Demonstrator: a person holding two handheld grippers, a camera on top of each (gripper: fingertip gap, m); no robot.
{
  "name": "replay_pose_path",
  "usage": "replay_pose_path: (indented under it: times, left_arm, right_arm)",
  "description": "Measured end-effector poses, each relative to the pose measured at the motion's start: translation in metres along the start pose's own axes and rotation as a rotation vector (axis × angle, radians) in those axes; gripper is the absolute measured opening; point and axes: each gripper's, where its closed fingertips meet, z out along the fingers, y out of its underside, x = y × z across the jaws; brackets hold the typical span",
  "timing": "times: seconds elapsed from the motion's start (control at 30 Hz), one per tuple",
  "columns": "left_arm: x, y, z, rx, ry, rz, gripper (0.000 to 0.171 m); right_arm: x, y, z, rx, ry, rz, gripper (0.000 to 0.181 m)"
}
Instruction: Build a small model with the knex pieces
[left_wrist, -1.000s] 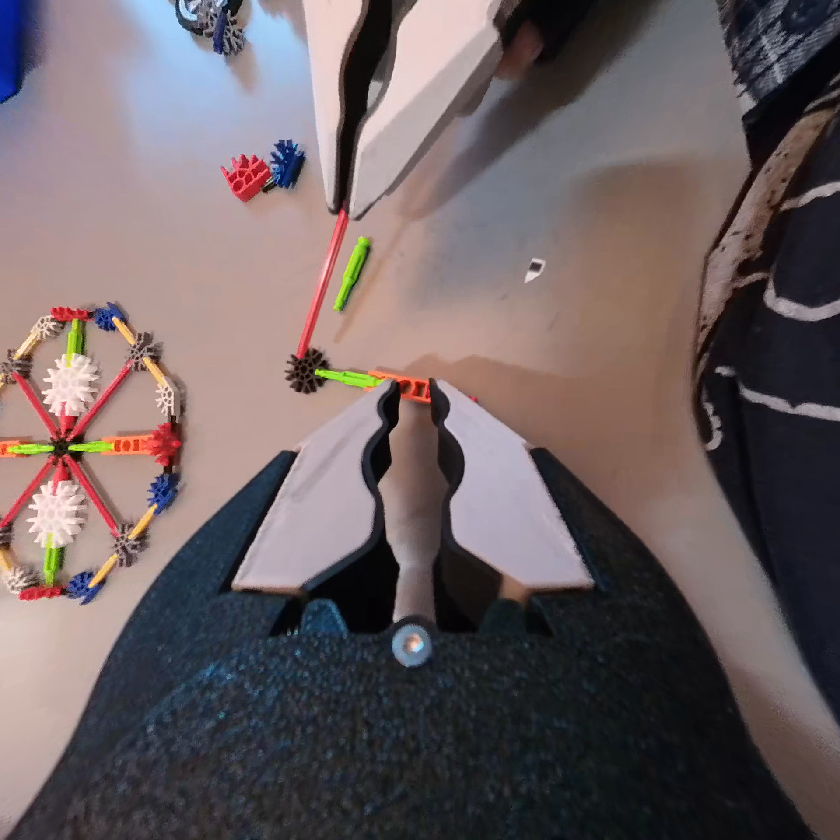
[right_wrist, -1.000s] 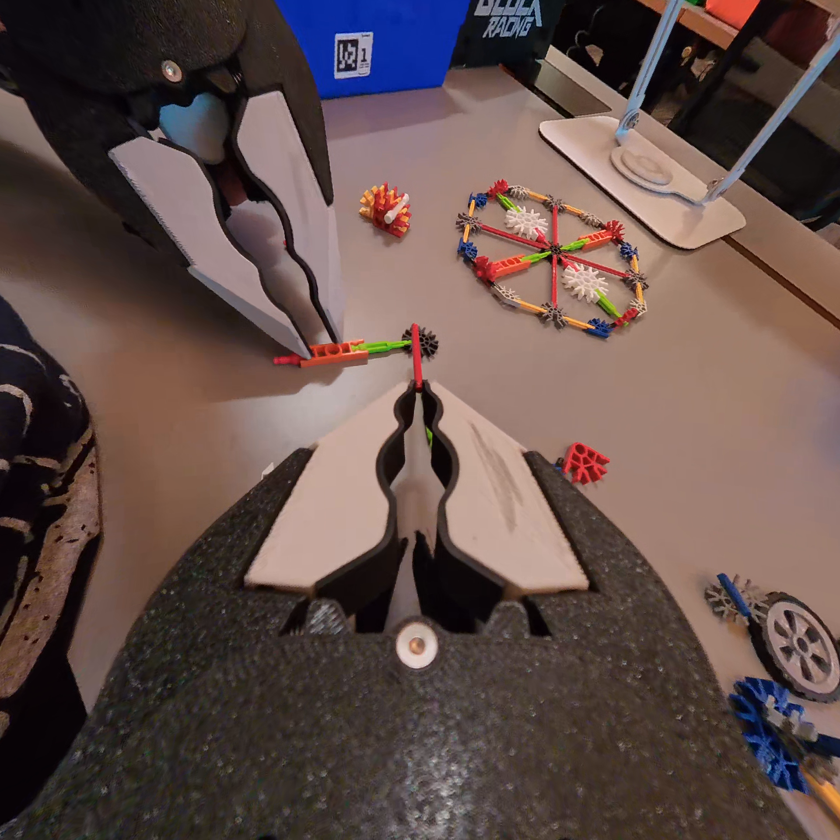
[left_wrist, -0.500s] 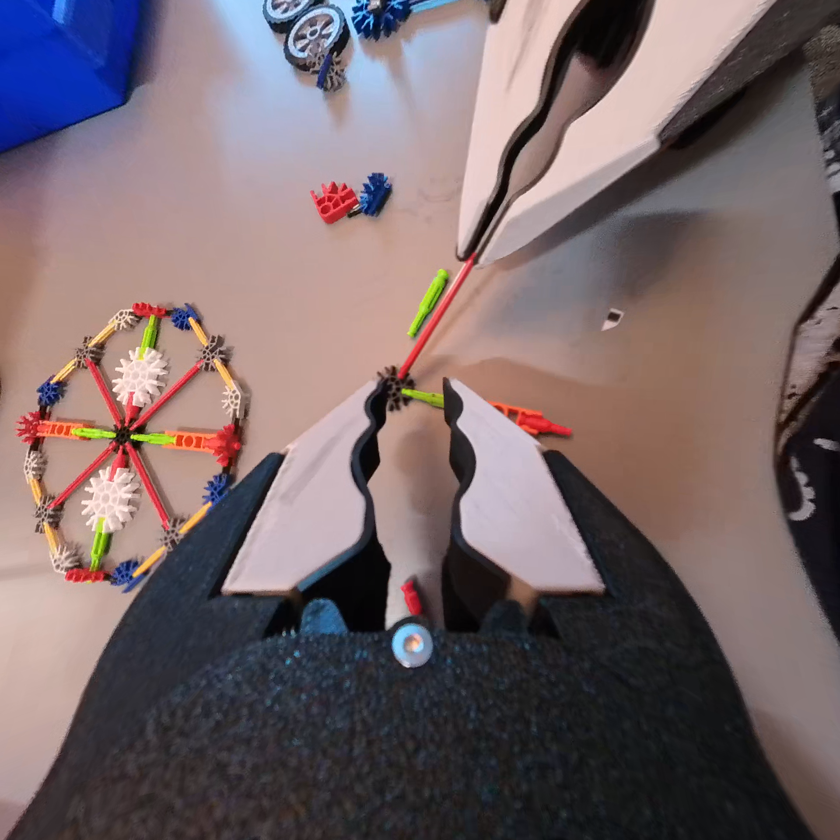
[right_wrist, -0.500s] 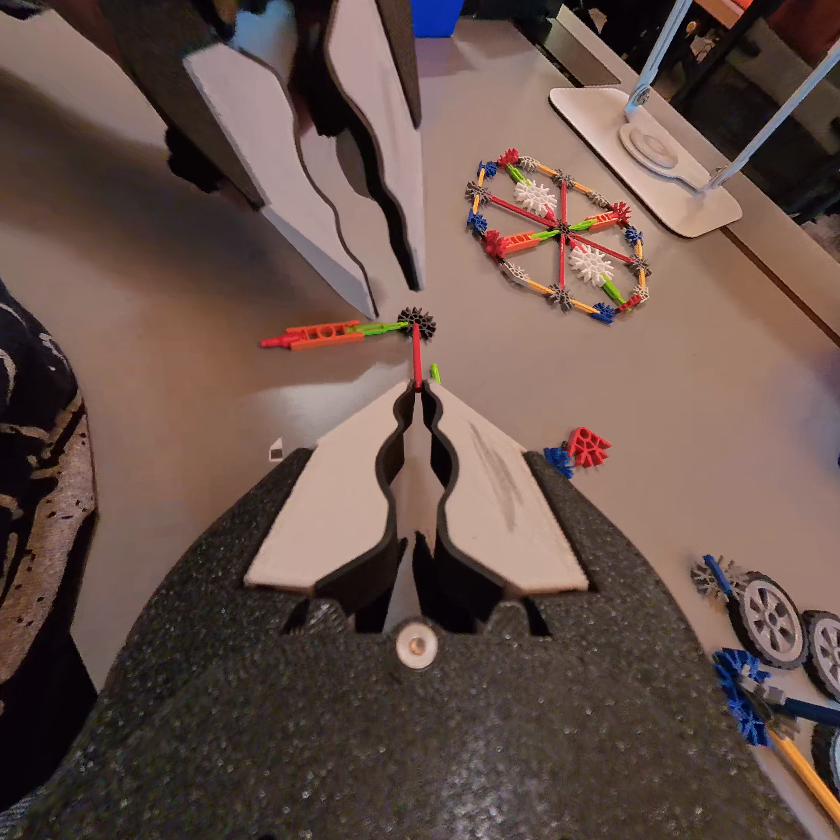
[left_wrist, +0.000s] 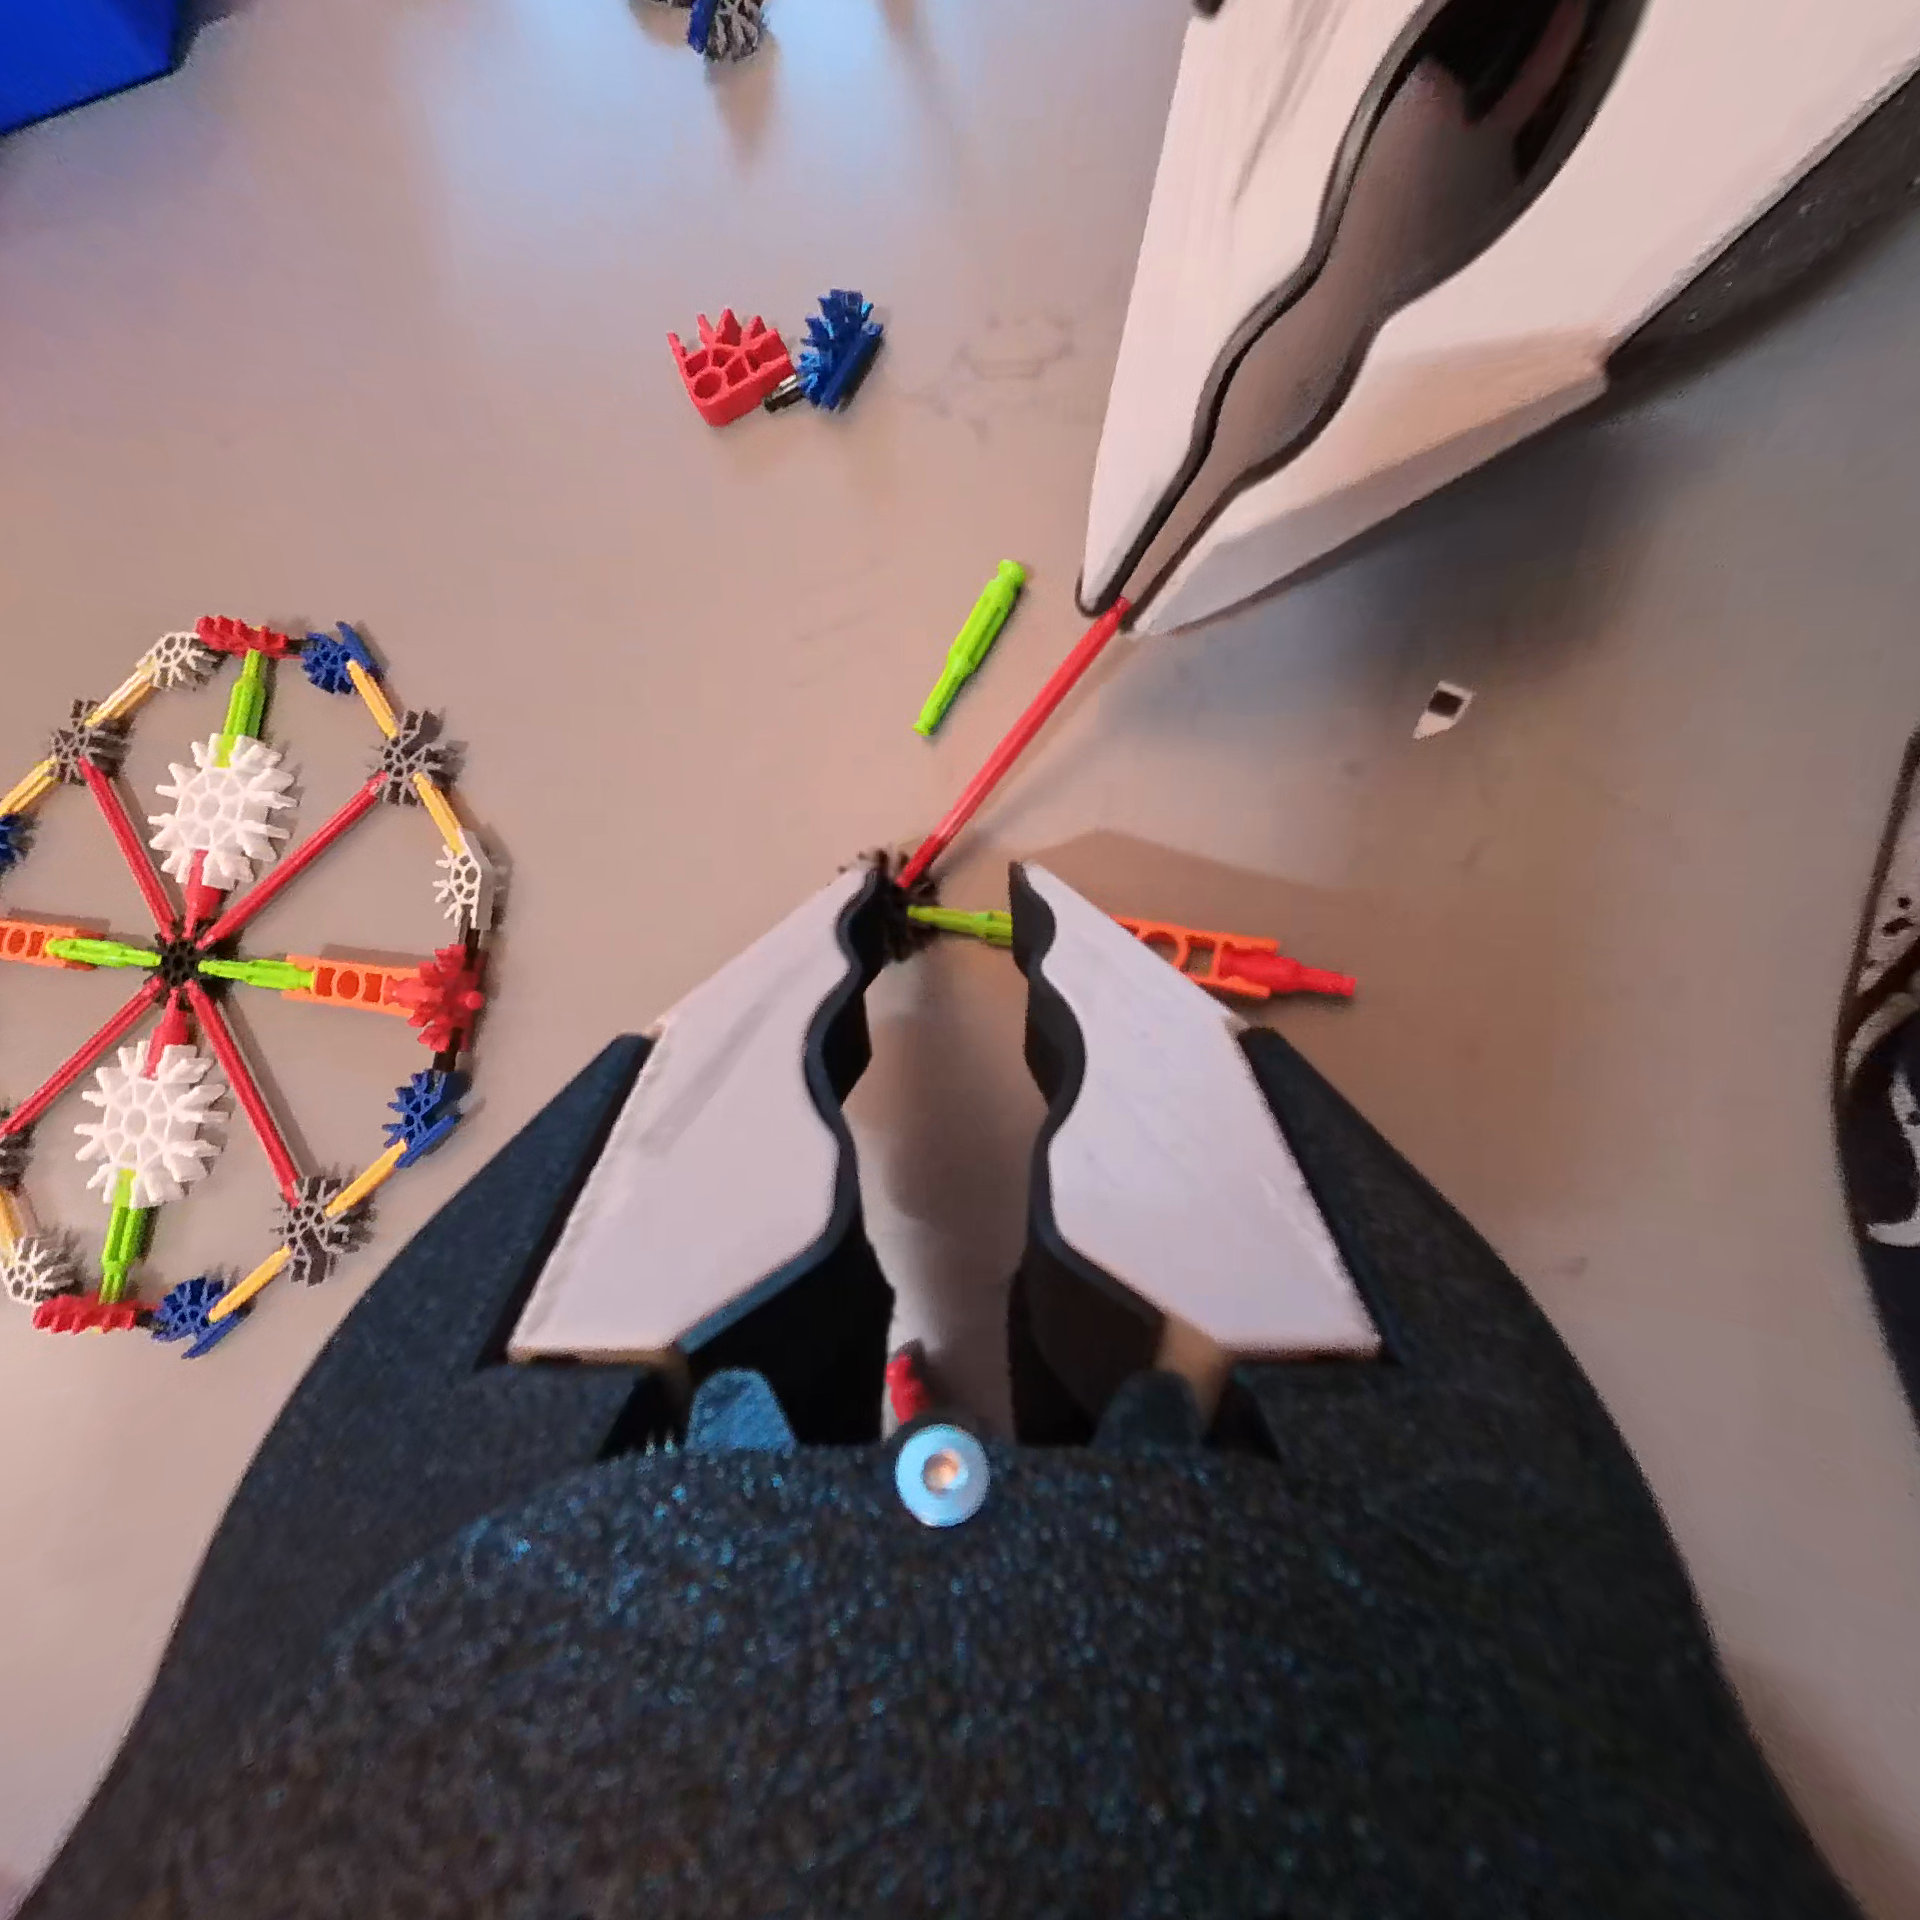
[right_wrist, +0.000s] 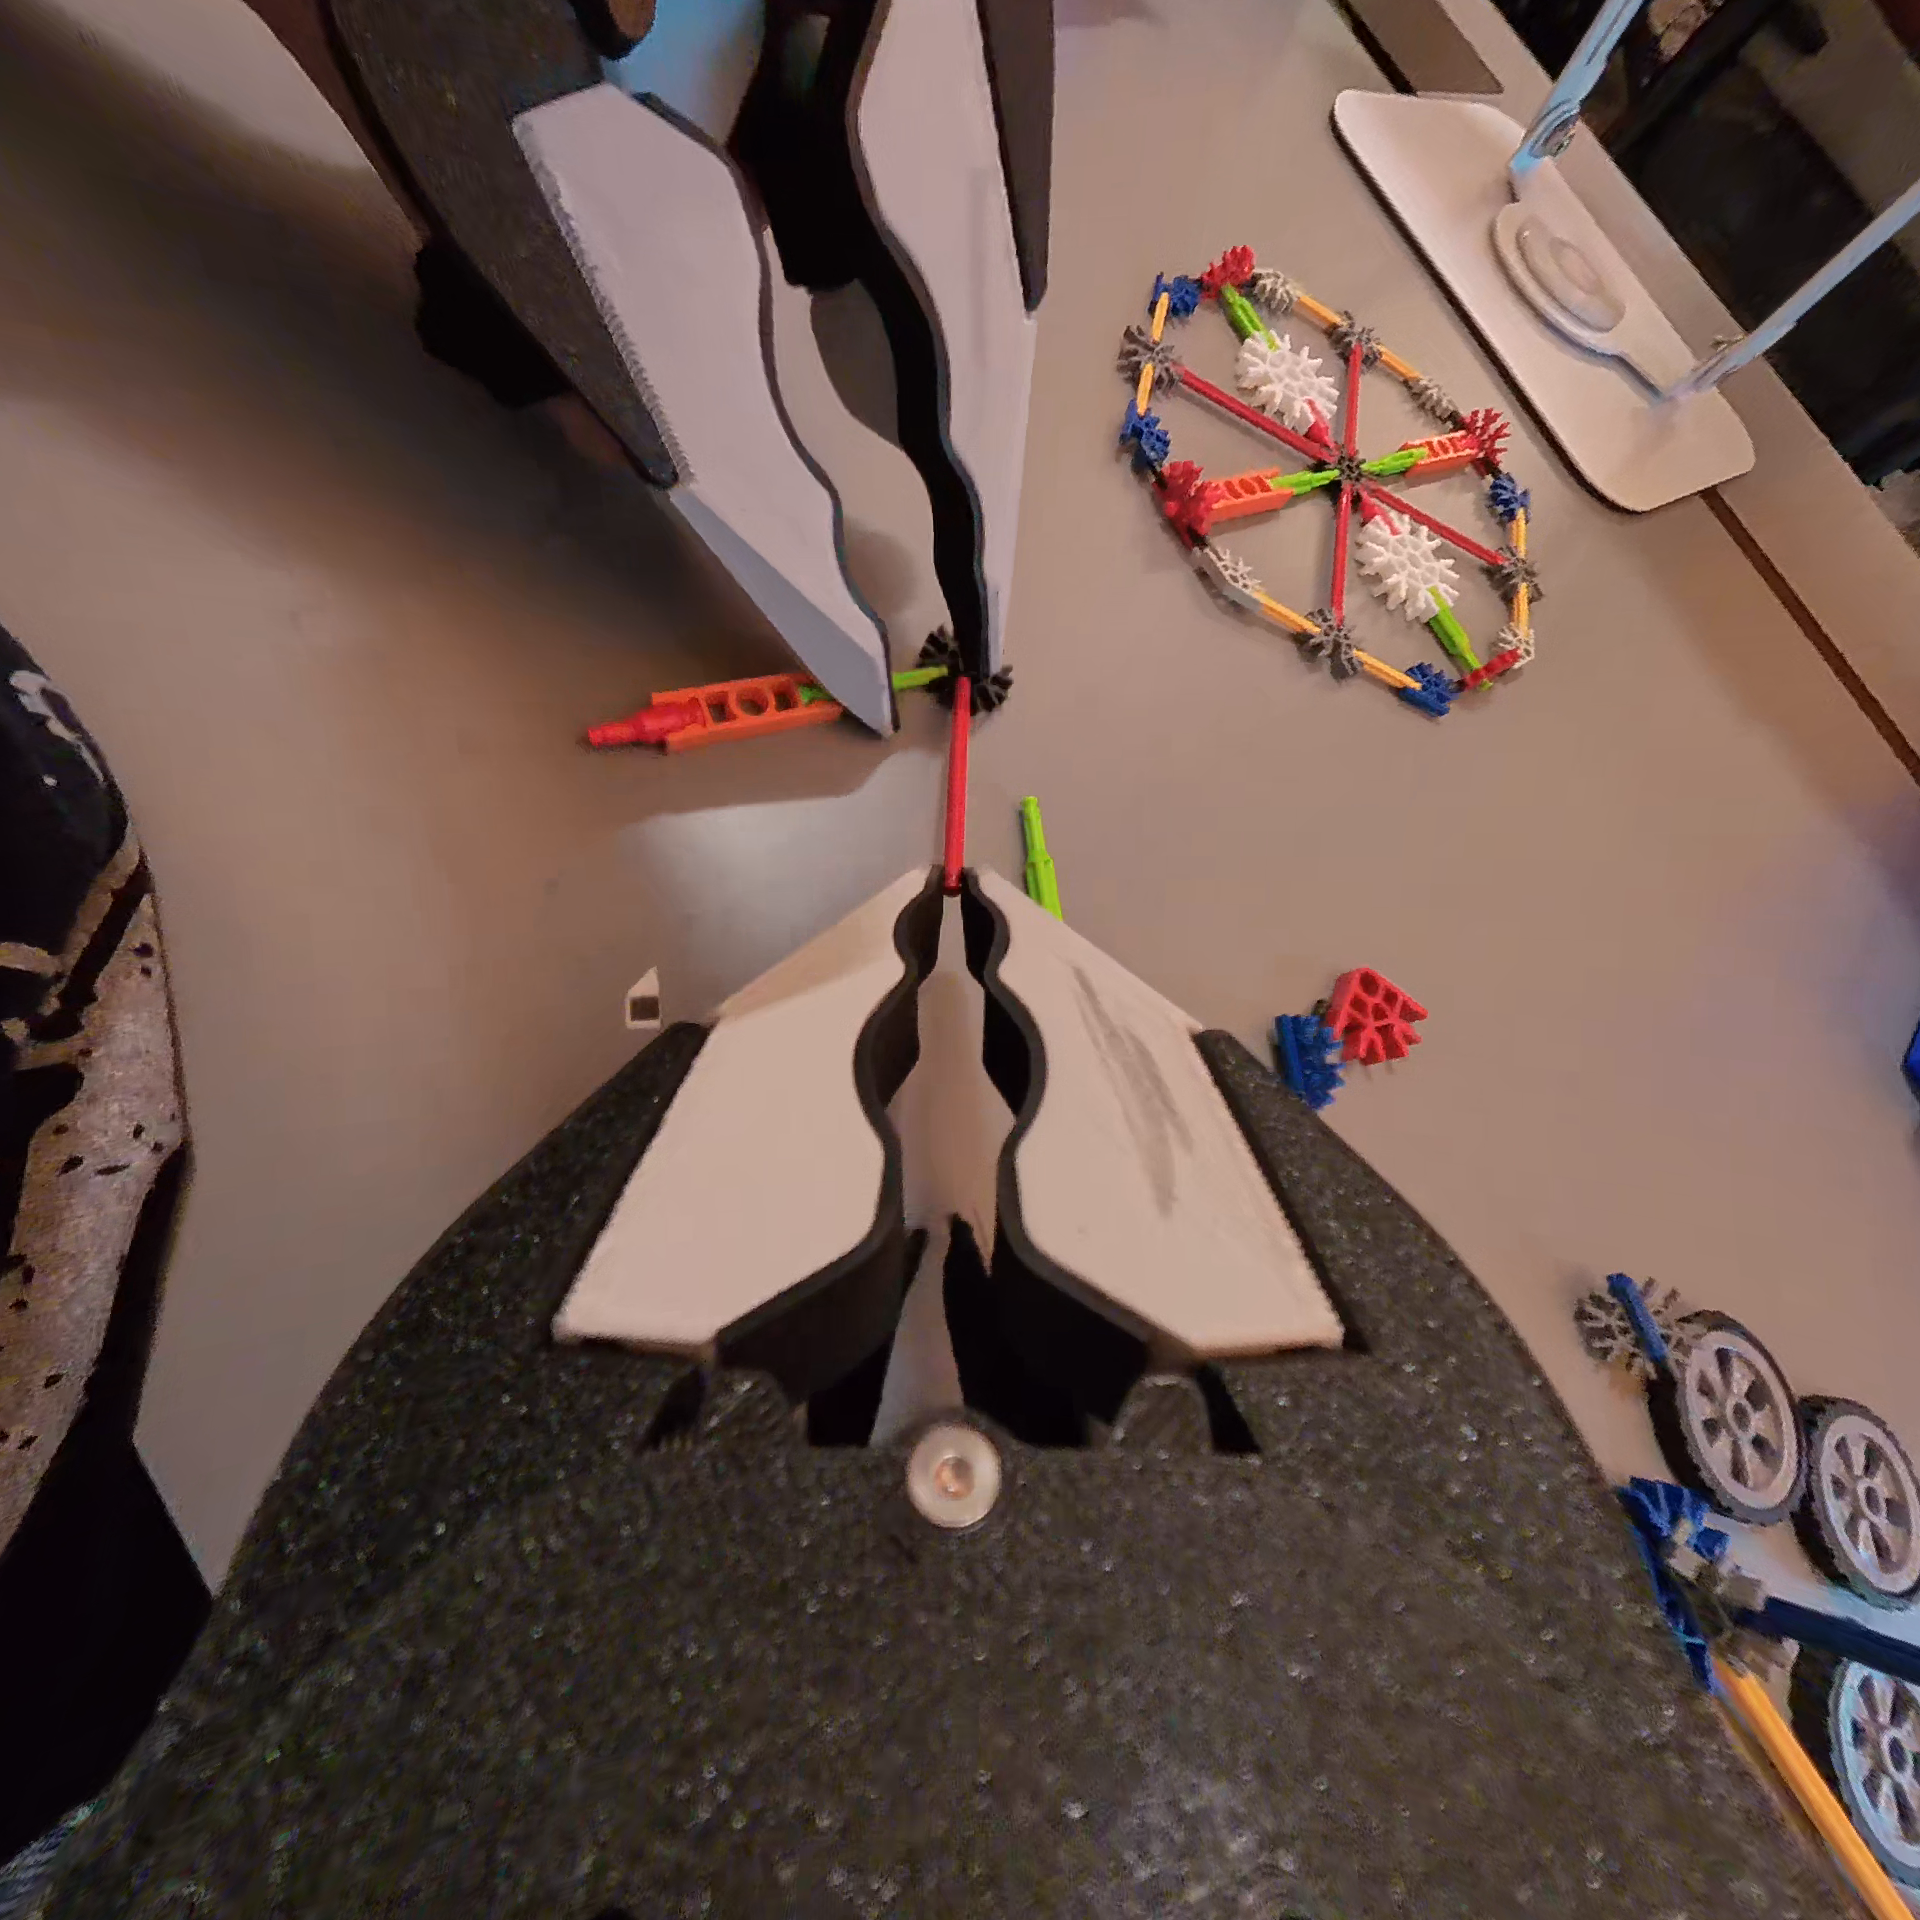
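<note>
Warm dim light, soft shadows, fisheye edges

A smooth grey-beige worktop (right_wrist: 1299, 831) carries a flat multicoloured rod-and-connector wheel (right_wrist: 1340, 478), a loose lime-green plastic rod (left_wrist: 968, 646), a red connector joined to a blue one (left_wrist: 774, 358), grey-spoked toy wheels (right_wrist: 1766, 1444) and a white lamp base (right_wrist: 1538, 281).

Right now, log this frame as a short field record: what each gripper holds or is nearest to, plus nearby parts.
left gripper: open, tips straddling the black toothed hub connector on the table
right gripper: shut on the thin red plastic rod, which plugs into that hub
hub's other branch: short green rod into an orange slotted bar
loose nearby: bright green short rod; red wedge connector joined to a blue toothed connector
farther off: flat multicoloured spoked wheel
surface: beige table
</note>
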Motion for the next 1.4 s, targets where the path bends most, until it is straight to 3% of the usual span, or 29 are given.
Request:
replay_pose_path:
  times: [0.27, 0.5, 0.83, 1.2, 1.4]
  left_arm:
    - [-0.003, -0.002, -0.005, 0.028, -0.020, -0.021, 0.026]
    - [-0.005, 0.002, -0.011, 0.009, -0.030, -0.025, 0.024]
    - [-0.004, 0.005, -0.009, 0.026, -0.007, -0.072, 0.022]
    - [-0.004, 0.004, -0.011, 0.042, -0.015, -0.089, 0.025]
    - [-0.002, 0.006, -0.015, 0.023, 0.003, -0.096, 0.028]
  right_arm:
    - [-0.006, -0.002, -0.002, 0.000, -0.048, -0.004, 0.014]
    - [-0.004, -0.026, 0.020, 0.003, -0.093, -0.017, 0.000]
    - [-0.001, -0.022, 0.047, -0.072, -0.110, 0.013, 0.000]
    - [-0.002, -0.024, 0.049, -0.064, -0.124, 0.034, 0.000]
    - [-0.002, -0.019, 0.047, -0.104, -0.127, 0.060, 0.009]
